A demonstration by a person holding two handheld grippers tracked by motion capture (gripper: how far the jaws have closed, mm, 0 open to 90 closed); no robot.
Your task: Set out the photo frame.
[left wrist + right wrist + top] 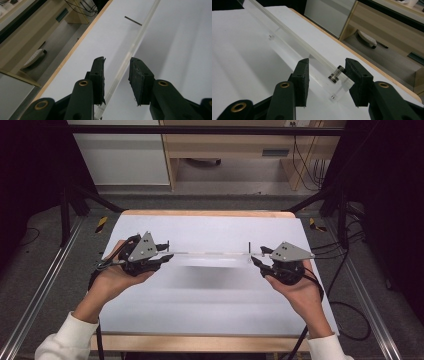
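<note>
While we hold 1 gripper in each hand above the white bench (pixel 210 300), a long clear plastic bar (pixel 210 253) hangs in the air between them. The left gripper (pixel 165 254) is partly open around 1 end of the bar, and we cannot tell if its pads press on it. The right gripper (pixel 256 259) has its jaws part open around the other end, where a small metal pin (pixel 335 75) sits, with a gap on 1 side.

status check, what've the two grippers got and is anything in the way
Left gripper and right gripper each straddle an end of the clear acrylic strip, lifted over the white table; grip unclear. Small metal peg at right end. Nothing in the way.
</note>
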